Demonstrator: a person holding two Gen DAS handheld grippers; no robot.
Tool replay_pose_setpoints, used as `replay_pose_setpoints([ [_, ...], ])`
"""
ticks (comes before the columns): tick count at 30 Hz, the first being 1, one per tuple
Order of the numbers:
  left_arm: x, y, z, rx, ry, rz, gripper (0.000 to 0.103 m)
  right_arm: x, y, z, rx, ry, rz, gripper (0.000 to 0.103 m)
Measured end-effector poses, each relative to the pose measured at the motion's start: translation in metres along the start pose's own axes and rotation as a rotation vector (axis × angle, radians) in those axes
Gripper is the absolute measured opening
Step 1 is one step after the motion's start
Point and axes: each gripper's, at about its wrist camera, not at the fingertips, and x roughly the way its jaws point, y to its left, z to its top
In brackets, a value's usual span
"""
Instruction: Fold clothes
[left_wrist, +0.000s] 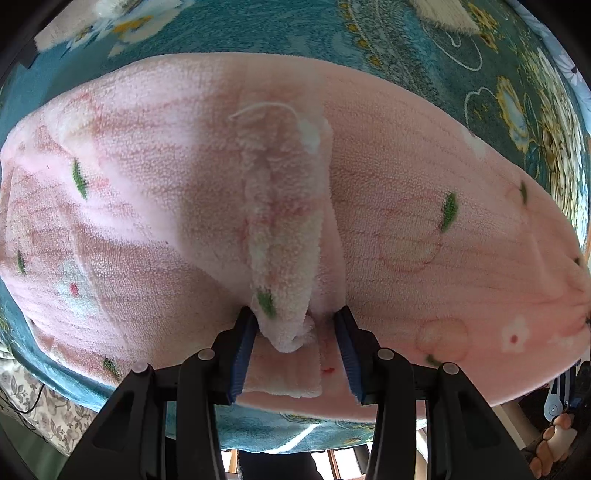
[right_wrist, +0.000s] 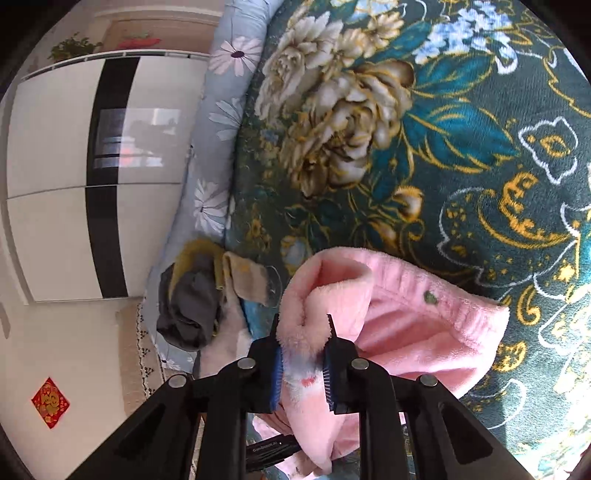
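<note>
Pink plush fleece garment (left_wrist: 424, 206), soft, light and floppy, lies spread on the floral blanket (right_wrist: 461, 129) ahead of the left gripper (left_wrist: 295, 325), whose half-open jaws straddle a raised ridge, while the right gripper (right_wrist: 303, 354) pinches a bunched hem, likely the firmest hold.

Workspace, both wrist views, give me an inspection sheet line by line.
Surface: teal floral blanket.
Job's things: pink fleece garment spread flat, a bunched ridge up its middle.
Clutter: grey and yellow clothes at the blanket's edge.
Grippers: left gripper open astride the ridge; right gripper shut on a pink fold.
Cables: thin dark cable at lower left.
Surroundings: white cabinet, red wall decoration, a hand.
</note>
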Motion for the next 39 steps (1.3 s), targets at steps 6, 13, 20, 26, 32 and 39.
replay_pose_setpoints([
  [6, 0.002, -0.001, -0.003, 0.007, 0.004, 0.004, 0.044, 0.019, -0.068, -0.001, 0.154, 0.024, -0.209, 0.019],
  [13, 0.004, -0.004, -0.005, 0.007, -0.001, 0.014, 0.044, 0.021, -0.041, 0.003, 0.021, 0.059, -0.314, 0.025],
  [20, 0.006, -0.007, -0.008, 0.010, -0.007, 0.024, 0.044, 0.018, -0.042, -0.001, -0.048, 0.065, -0.447, 0.059],
  [26, 0.000, -0.010, -0.012, 0.008, -0.011, -0.005, 0.044, 0.023, -0.081, -0.001, 0.141, 0.044, -0.318, 0.062],
  [32, -0.008, -0.013, -0.019, 0.019, -0.024, -0.069, 0.044, 0.025, -0.075, 0.000, 0.199, 0.017, -0.290, 0.044],
  [39, 0.013, -0.007, -0.024, 0.009, -0.015, -0.065, 0.044, 0.001, -0.019, -0.011, 0.096, -0.011, -0.190, 0.033],
])
